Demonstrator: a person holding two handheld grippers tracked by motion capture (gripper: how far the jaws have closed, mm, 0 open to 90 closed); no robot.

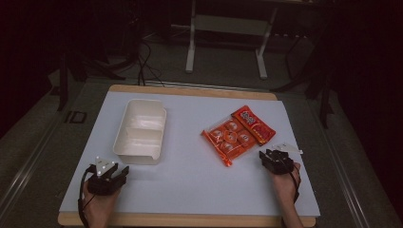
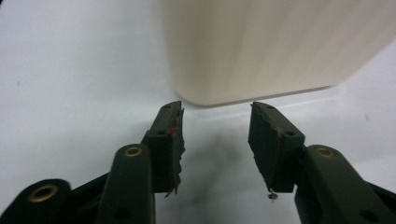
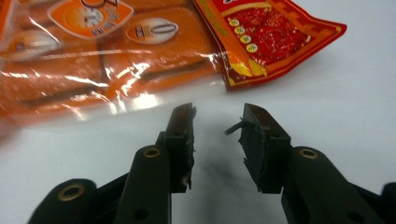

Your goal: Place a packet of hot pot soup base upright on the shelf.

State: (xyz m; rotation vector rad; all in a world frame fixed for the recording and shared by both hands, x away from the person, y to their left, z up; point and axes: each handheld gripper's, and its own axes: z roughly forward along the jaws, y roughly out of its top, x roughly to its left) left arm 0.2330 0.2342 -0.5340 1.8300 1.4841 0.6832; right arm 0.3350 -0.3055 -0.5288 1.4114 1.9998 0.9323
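Both grippers' jaws gape (empty); high view adds white box (image 1: 140, 131).

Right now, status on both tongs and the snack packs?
Left tongs open, empty, by box. Right tongs open, empty, just short of orange pack and red pack. Nothing between.

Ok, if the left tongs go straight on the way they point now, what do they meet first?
Most likely the near end wall of the white two-compartment container. The left tongs stand open, just short of it with bare table between them; the exact gap is hard to judge.
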